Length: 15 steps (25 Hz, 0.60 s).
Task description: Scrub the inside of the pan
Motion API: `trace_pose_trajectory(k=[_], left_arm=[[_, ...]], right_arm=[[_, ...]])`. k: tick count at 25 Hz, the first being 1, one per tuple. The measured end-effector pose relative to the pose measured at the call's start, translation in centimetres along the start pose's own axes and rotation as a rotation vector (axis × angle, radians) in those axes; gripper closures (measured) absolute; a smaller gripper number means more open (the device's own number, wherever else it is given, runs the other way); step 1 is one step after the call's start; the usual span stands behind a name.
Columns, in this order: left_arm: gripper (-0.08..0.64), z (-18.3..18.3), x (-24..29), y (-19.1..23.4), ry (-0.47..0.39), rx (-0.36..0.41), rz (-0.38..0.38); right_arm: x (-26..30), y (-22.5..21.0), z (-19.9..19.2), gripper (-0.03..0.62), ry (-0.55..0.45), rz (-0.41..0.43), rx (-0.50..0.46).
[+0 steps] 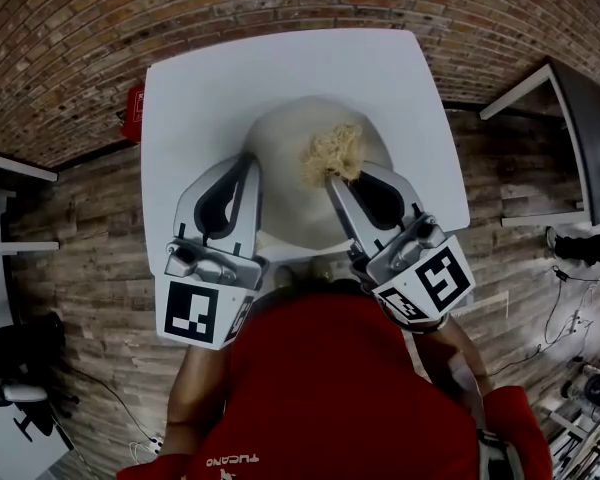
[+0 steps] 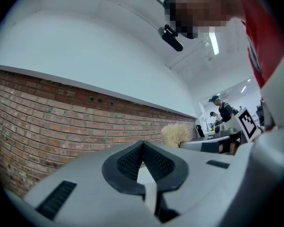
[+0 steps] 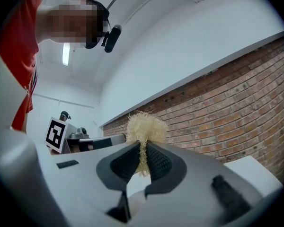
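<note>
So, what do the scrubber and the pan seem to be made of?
The scrubber looks like dry plant fibre, straw-coloured and matte: loose frayed strands stick out all round. The pan is pale cream with a dull, even surface, perhaps a ceramic or enamel coating; the look leaves that open.

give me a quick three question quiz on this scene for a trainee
1. Multiple choice: what does the right hand-held gripper hold? A a sponge block; B a straw-coloured fibre scrubber; C nothing.
2. True or false: the left hand-held gripper has its jaws wide apart.
3. Fill in: the pan sits on a ____ table.
Key: 1 B. 2 false, the jaws are together with nothing between them. 3 white.
</note>
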<state>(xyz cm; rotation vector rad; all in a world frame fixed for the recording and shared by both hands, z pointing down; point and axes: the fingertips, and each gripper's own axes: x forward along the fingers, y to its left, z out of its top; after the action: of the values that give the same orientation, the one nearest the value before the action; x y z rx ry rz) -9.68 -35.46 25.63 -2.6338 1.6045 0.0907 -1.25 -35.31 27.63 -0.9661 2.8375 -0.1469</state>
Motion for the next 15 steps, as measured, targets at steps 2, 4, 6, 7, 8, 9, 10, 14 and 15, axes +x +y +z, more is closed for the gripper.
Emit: trace_pose_trajectory(k=[2,4,6,7,8,9,10,14,15], left_arm=[[0.548,-0.14,0.11,0.05,0.001,-0.001,0.0],[0.548,-0.31,0.18,0.07,0.003,-0.003,-0.001],[0.548,-0.48,0.2,0.11,0.006,-0.004,-0.004],[0.548,-0.55,0.21,0.13,0.008,-0.004,-0.006],[0.548,-0.6,0.23,0.15,0.009,-0.004,-0.008],[0.548,-0.64,0.26,0.14,0.01,-0.005,-0.01],[0.548,-0.66,0.29,0.13,0.01,-0.005,-0.012],[0.548,-0.63,0.29,-0.02,0.009,-0.005,-0.019],[0.548,-0.61,0.27,-0.03,0.009,-0.005,-0.02]], right_arm=[[0.11,-0.01,-0.23,0.543,0.004,0.001,-0.001],[0.14,-0.07,-0.41,0.543,0.008,0.001,0.0],[0.16,-0.15,-0.51,0.543,0.012,-0.001,-0.002],[0.17,-0.19,-0.54,0.543,0.014,-0.002,-0.003],[0.2,-0.22,-0.55,0.543,0.016,-0.002,-0.006],[0.22,-0.26,-0.54,0.543,0.017,-0.002,-0.008],[0.24,-0.28,-0.52,0.543,0.019,-0.002,-0.011],[0.28,-0.11,-0.44,0.543,0.026,0.002,-0.021],[0.3,-0.05,-0.4,0.543,0.027,0.003,-0.023]])
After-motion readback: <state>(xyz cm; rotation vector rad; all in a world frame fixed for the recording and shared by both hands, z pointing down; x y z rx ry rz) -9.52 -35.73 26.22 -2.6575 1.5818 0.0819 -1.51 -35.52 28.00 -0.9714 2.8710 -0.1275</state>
